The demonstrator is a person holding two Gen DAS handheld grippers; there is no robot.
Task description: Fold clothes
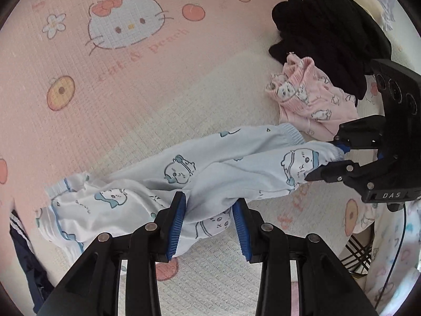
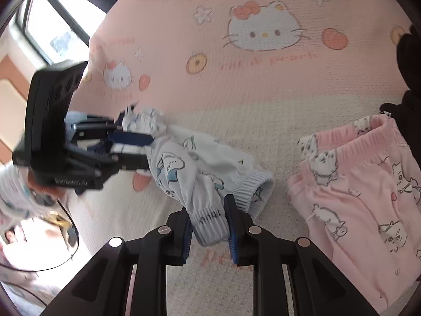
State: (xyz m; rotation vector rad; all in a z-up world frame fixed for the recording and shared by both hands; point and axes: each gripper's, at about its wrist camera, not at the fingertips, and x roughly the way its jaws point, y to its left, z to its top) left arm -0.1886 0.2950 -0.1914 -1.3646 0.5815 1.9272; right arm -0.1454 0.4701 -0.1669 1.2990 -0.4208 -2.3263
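A pair of light blue pyjama trousers (image 1: 231, 163) with cartoon prints hangs stretched between both grippers above the bed. In the left wrist view my left gripper (image 1: 209, 226) is shut on a bunch of the trouser fabric near the middle, its blue pads (image 1: 176, 226) pressing from both sides. At the right edge my right gripper (image 1: 325, 161) is shut on a gathered cuff. In the right wrist view the right gripper (image 2: 209, 230) clamps the ribbed cuff of the trousers (image 2: 200, 163), and the left gripper (image 2: 147, 150) holds the far end, blurred.
A pink and cream bedspread (image 1: 105, 79) with cat prints lies below. Pink pyjama trousers (image 1: 315, 100) (image 2: 355, 189) lie at the right beside a black garment (image 1: 323, 31). A navy striped garment (image 1: 23, 258) sits at the left edge. A window (image 2: 52, 26) lies beyond the bed.
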